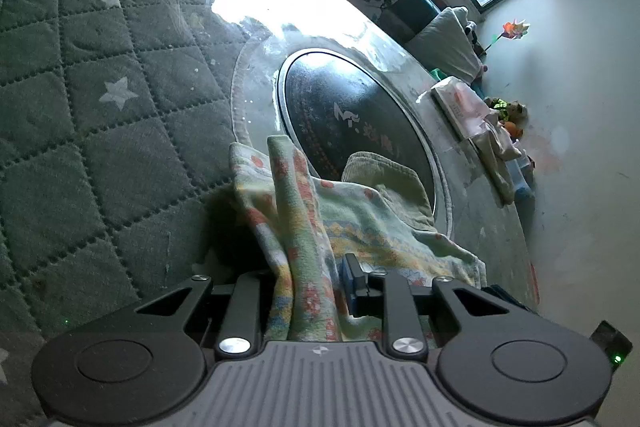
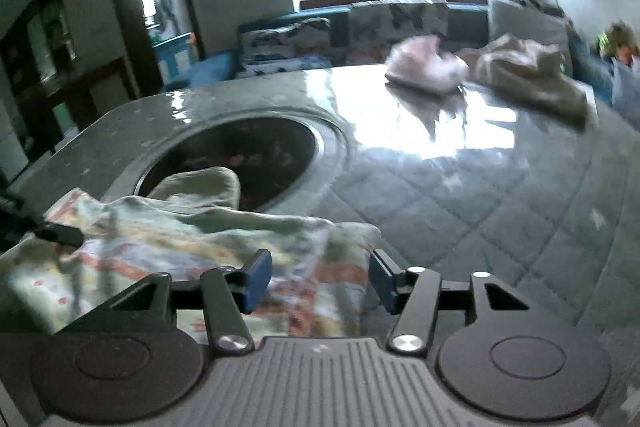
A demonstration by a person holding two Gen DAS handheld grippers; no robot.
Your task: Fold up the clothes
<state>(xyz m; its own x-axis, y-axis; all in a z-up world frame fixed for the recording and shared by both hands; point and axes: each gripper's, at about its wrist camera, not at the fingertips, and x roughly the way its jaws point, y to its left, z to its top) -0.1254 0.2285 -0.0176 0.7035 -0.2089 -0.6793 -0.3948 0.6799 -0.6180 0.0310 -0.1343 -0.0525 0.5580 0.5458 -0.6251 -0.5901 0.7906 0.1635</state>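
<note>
The left tongs (image 1: pixel 308 279) clamp a bunched fold of the flowered garment (image 1: pixel 360 227), which lies on the bench (image 1: pixel 100 107) beside its dark round inset (image 1: pixel 352 127). The right tongs (image 2: pixel 318 277) stand wide over the garment's edge, pads not pressing it.

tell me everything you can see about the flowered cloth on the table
The flowered cloth is a soft, pale green and yellow knit with orange-red blossoms. It lies rumpled on the table, partly over the dark round inset. The left claw is shut on a bunched fold. The right claw, open, hovers over its other edge.
</note>
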